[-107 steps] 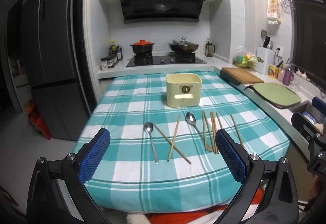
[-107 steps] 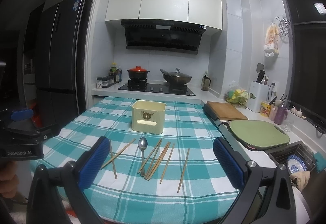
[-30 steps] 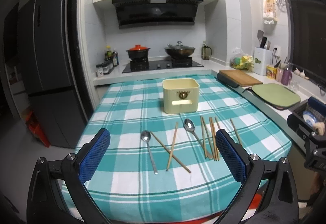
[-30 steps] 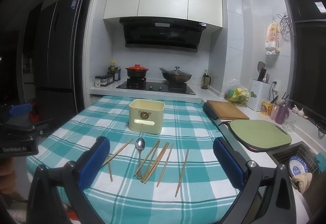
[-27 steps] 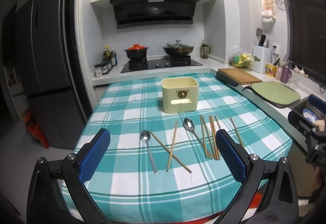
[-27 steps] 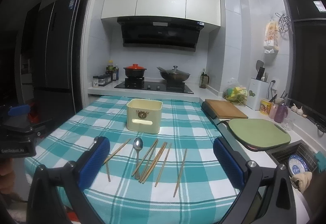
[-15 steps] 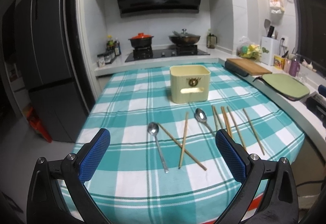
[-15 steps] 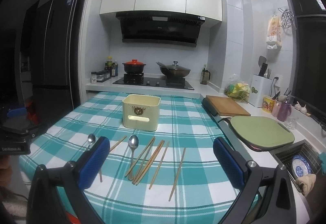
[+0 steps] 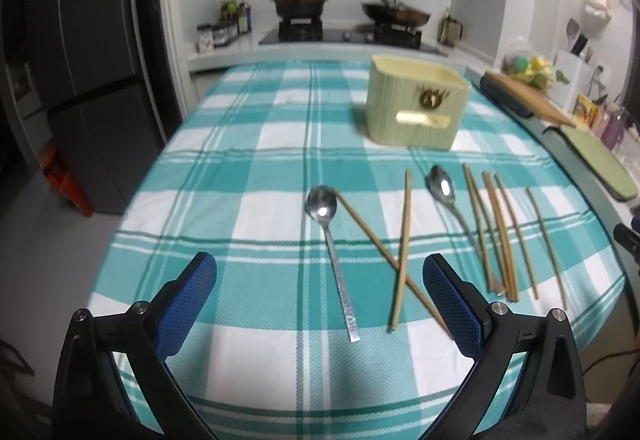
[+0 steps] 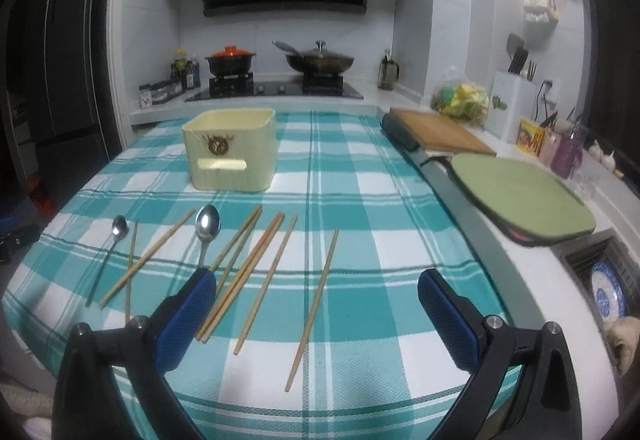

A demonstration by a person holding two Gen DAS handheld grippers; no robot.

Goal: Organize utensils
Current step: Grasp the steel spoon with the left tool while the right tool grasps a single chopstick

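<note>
1. Teal-and-white checked tablecloth (image 9: 248,167) covers the table, and all utensils lie loose on it.
2. Left gripper (image 9: 320,282) is spread wide with nothing between its blue pads (image 9: 186,304) — it hovers over the near edge of the cloth.
3. Straight ahead of the left gripper, between its fingers, lies a steel spoon (image 9: 330,236), bowl away from it and handle end nearest.
4. Just right of that spoon, two wooden chopsticks (image 9: 402,244) cross each other in an X, and one tip touches the spoon's bowl.
5. Further ahead-right of the left gripper is a second spoon (image 9: 446,193), with a bunch of four or so chopsticks (image 9: 498,232) beside it, some of them touching.
6. Cream utensil holder (image 9: 416,107) stands upright ahead and to the right, well beyond the utensils.
7. Right gripper (image 10: 316,290) is also wide apart and holds nothing.
8. Its left finger (image 10: 188,312) overlaps the near ends of the bunched chopsticks (image 10: 244,268) in view — contact cannot be told.
9. One lone chopstick (image 10: 314,304) lies between the right gripper's fingers, pointing away.
10. Second spoon (image 10: 206,230) sits ahead-left of the right gripper, and the first spoon (image 10: 110,252) further left by the crossed pair (image 10: 138,264).
11. Holder (image 10: 230,153) is ahead-left of the right gripper.
12. Green board (image 10: 520,199) lies on the counter to its right.
</note>
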